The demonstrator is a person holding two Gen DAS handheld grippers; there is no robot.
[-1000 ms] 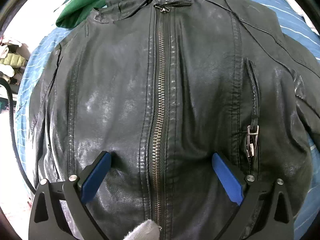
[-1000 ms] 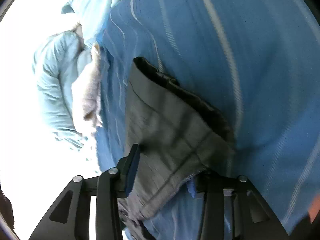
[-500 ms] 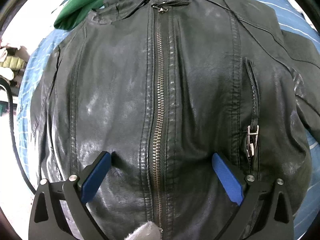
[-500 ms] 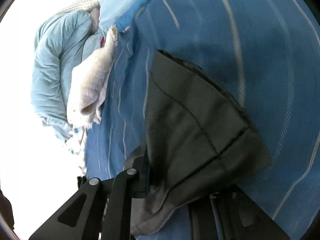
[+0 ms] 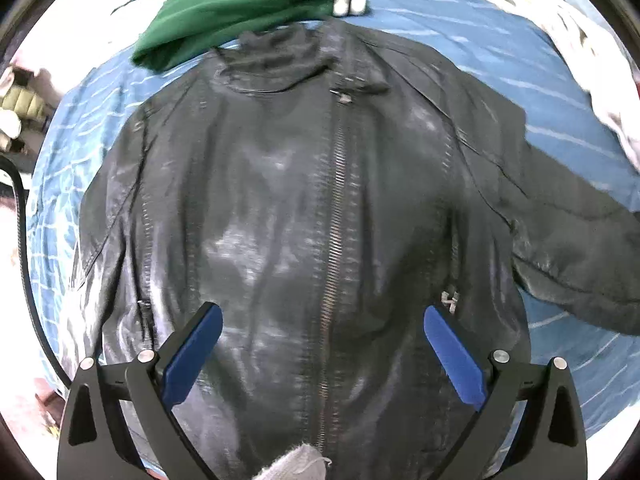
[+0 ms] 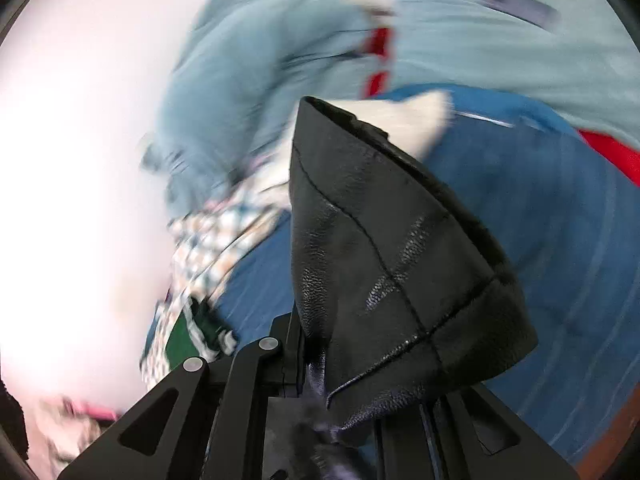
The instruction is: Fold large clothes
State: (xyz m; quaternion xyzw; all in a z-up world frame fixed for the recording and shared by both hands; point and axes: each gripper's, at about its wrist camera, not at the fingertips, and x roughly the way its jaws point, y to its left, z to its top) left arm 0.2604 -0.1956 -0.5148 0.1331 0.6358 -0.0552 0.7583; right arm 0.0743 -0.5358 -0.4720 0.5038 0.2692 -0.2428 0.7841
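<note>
A black leather jacket point(image 5: 288, 208) lies front up on a blue striped bedsheet point(image 5: 500, 56), zipper closed down the middle. My left gripper point(image 5: 322, 320) is open, its blue fingers spread above the jacket's lower front and holding nothing. The jacket's right sleeve point(image 5: 572, 248) stretches out to the right. My right gripper point(image 6: 340, 380) is shut on the sleeve cuff point(image 6: 384, 264), which stands up between the jaws above the sheet point(image 6: 560, 240).
A green garment with white stripes point(image 5: 240, 4) lies beyond the collar. Pale blue bedding point(image 6: 280, 60), a cream cloth point(image 6: 404, 120) and patterned fabric point(image 6: 208, 240) lie past the cuff. A black cable point(image 5: 24, 248) runs along the left bed edge.
My left gripper has pulled back, so the whole jacket and its right sleeve now show. My right gripper has lifted and swung the cuff; its view is blurred by motion.
</note>
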